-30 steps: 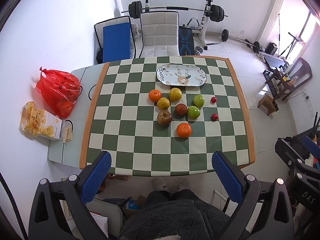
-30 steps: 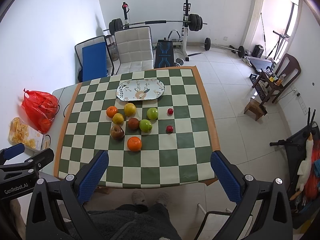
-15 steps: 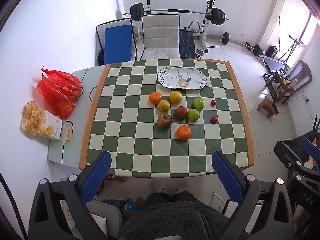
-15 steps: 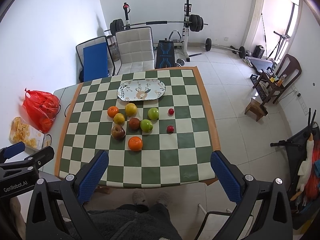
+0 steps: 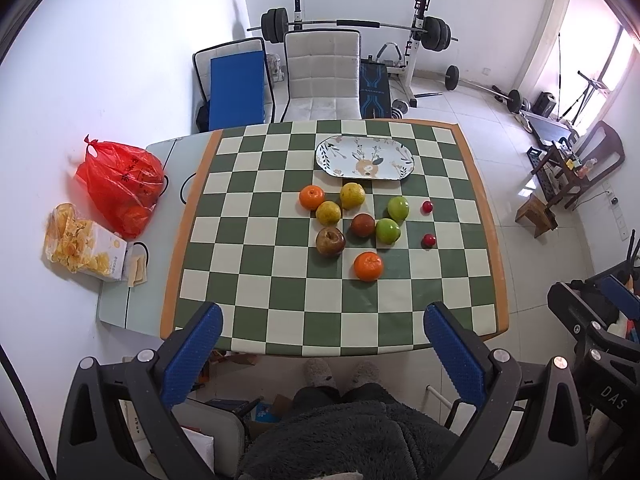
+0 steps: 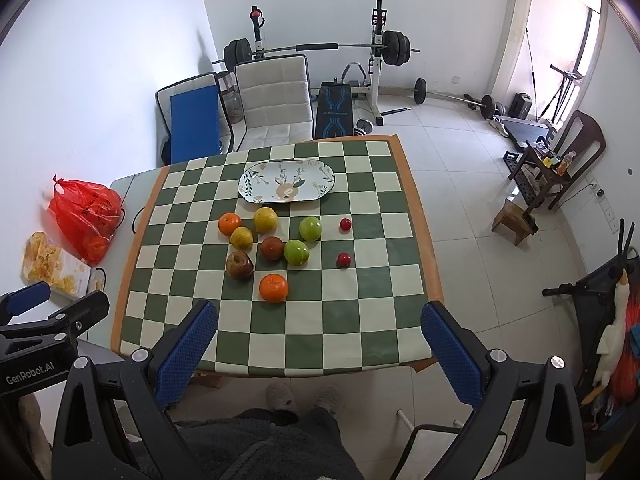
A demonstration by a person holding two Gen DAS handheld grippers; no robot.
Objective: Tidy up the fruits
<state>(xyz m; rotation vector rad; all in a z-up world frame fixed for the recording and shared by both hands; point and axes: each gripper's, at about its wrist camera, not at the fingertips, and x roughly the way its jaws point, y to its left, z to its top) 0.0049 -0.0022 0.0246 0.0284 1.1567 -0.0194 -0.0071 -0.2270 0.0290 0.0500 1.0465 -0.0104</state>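
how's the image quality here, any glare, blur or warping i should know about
Left wrist view: strong fisheye bending at the table edges, dark vignette corners, blown-out window at right; fruit such as the near orange stays sharp with soft shadows. Right wrist view: same warping, overexposed doorway light, mild sheen on the floor; plate pattern crisp.

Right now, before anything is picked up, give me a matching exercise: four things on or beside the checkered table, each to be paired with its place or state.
Things:
1. patterned plate
2. nearest orange
3. red plastic bag
4. left claw

Places or states:
A. open, holding nothing
B. off the checkered cloth, on the table's bare left end
C. far side of the cloth, with no fruit on it
D. closest fruit to the table's near edge

Pairs: 1-C, 2-D, 3-B, 4-A
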